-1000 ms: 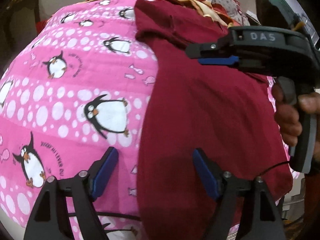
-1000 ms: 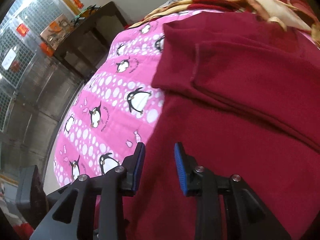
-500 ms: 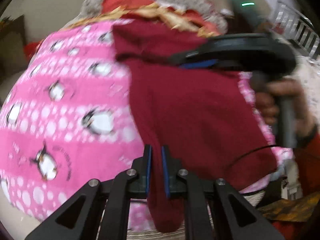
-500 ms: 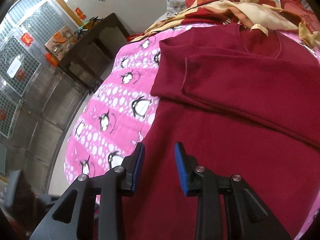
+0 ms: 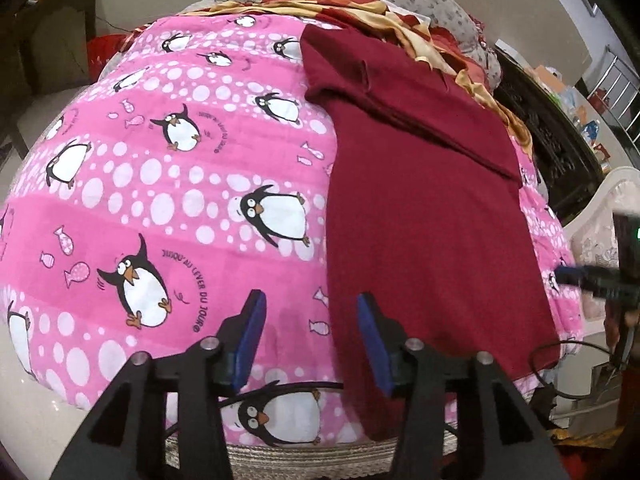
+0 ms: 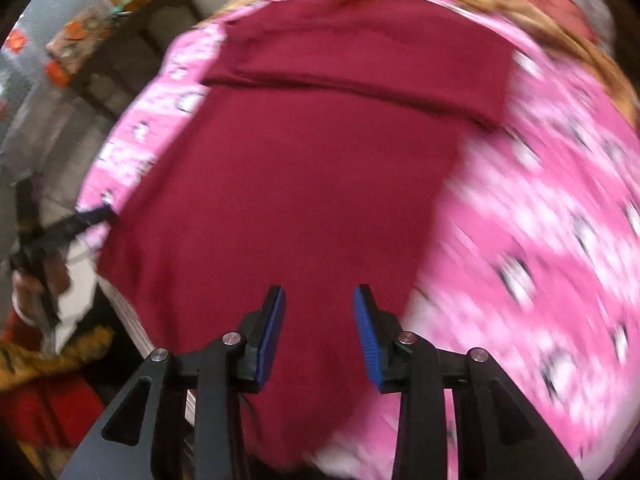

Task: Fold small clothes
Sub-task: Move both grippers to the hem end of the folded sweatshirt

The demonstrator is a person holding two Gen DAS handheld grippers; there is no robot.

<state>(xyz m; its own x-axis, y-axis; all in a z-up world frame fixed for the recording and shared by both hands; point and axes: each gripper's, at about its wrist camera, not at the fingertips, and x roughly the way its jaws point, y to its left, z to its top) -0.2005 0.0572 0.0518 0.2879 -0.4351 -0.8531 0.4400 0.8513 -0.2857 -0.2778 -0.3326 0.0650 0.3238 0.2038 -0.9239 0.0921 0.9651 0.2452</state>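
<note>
- Roughly midway: maroon shirt [image 5: 424, 216] lies flat on the penguin quilt [image 5: 160, 184], sleeve folded across the top.
- Left gripper [image 5: 311, 340] and right gripper [image 6: 319, 332] both spread, holding nothing.
- Remaining, likely: bottom-up folds.

Left hand-held gripper [image 5: 308, 334]: black angular arms, blue finger pads [image 5: 250, 338], silver screws, black cable. Right hand-held gripper [image 6: 319, 330]: same.

The right wrist view is smeared by motion, so the penguin print on the pink blanket [image 6: 560, 208] cannot be read there. The maroon garment [image 5: 420, 220] loses its lower hem behind the left gripper [image 5: 312, 336], and its far collar is unclear
</note>
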